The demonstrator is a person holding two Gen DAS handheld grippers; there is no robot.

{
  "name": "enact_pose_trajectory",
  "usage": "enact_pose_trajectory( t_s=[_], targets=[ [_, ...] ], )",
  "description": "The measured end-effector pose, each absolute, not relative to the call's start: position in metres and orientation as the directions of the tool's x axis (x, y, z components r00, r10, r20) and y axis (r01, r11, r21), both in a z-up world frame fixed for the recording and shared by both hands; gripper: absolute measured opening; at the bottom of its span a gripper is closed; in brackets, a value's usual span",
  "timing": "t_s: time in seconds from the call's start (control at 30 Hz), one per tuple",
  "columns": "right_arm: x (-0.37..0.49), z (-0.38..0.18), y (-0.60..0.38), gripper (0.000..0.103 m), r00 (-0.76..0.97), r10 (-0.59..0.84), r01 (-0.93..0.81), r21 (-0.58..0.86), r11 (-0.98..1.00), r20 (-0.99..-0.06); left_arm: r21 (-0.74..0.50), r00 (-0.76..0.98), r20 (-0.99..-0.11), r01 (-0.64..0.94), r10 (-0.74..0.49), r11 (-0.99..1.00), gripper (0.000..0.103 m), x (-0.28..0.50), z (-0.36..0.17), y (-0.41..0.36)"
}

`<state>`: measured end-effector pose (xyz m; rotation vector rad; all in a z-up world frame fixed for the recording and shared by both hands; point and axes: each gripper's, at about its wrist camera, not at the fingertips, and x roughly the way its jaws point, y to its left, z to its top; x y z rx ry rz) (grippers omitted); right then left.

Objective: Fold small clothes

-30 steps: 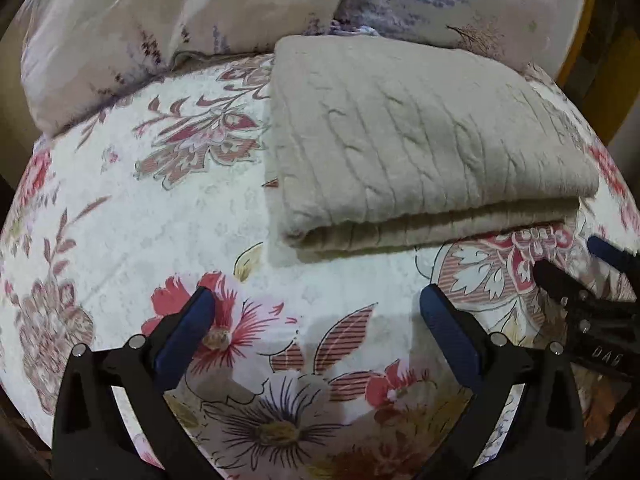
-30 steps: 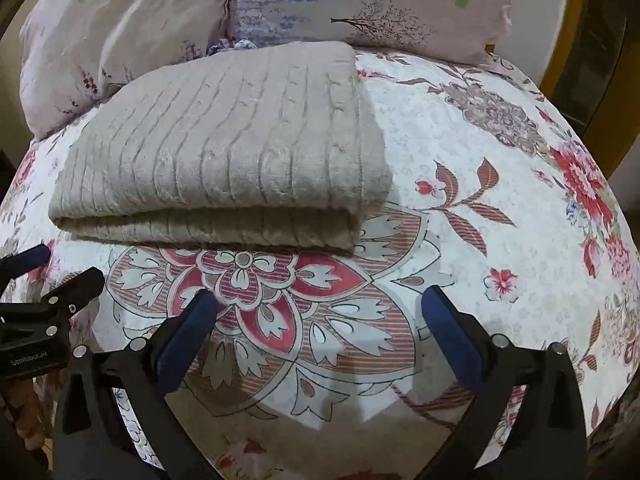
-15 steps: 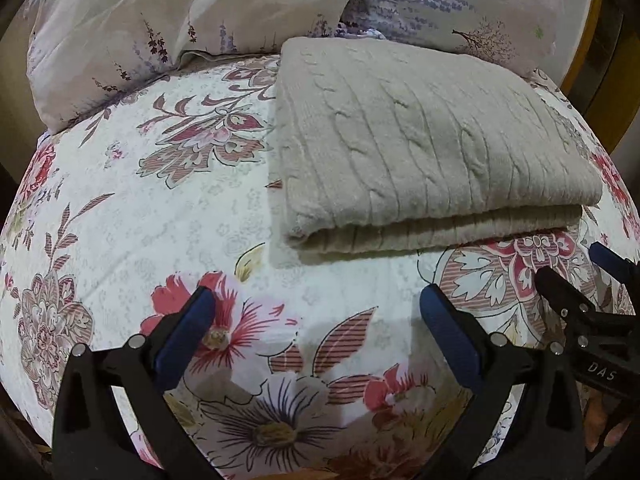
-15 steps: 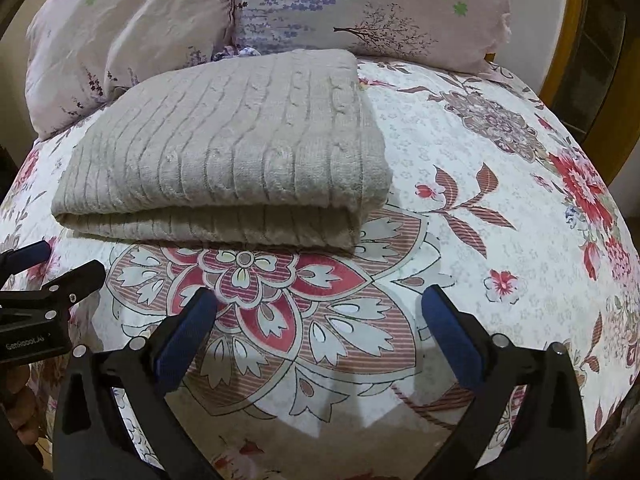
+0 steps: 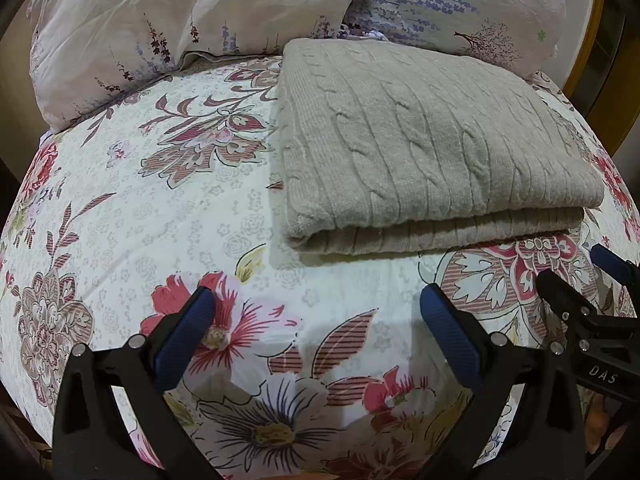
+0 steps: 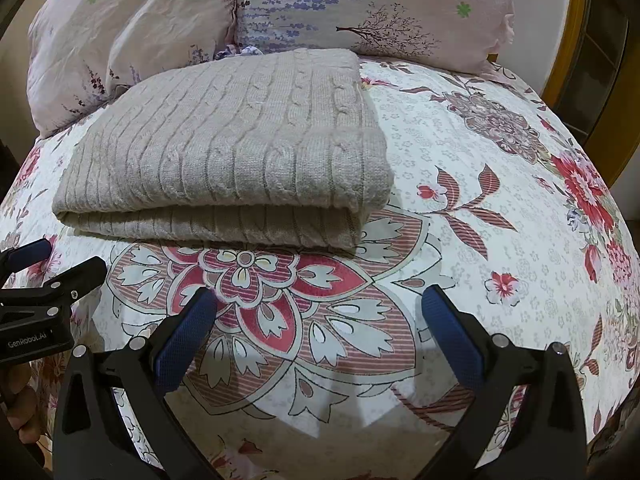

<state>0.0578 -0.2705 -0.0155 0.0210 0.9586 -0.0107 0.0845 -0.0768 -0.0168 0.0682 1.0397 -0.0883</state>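
A beige cable-knit sweater (image 5: 424,148) lies folded in a flat rectangle on the floral bedspread (image 5: 152,208), its folded edge facing me. It also shows in the right wrist view (image 6: 232,152). My left gripper (image 5: 316,308) is open and empty, held above the bedspread a little in front of the sweater's left end. My right gripper (image 6: 320,308) is open and empty, in front of the sweater's right end. Each gripper shows at the edge of the other's view: the right one (image 5: 580,280) and the left one (image 6: 52,264).
Two pale floral pillows (image 5: 168,28) (image 6: 360,8) lean at the head of the bed just behind the sweater. A yellow wooden frame (image 6: 568,40) stands at the far right past the bed's edge. The bedspread (image 6: 500,200) stretches right of the sweater.
Both grippers have drifted slightly back and lifted, so the sweater sits a touch lower and farther in view. The sweater has not moved. Both jaws stay open.
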Motion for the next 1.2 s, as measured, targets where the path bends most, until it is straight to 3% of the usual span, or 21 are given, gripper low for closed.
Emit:
enact_pose_trajectory(
  t_s=[1.2],
  targets=[
    [0.0579,-0.0157,-0.2698,0.102,0.576,-0.001,0.022,0.013,1.0,-0.818,0.012,0.489,-0.871,0.108,-0.043,0.994,0.101,0.088,-0.0183,-0.0745]
  ],
)
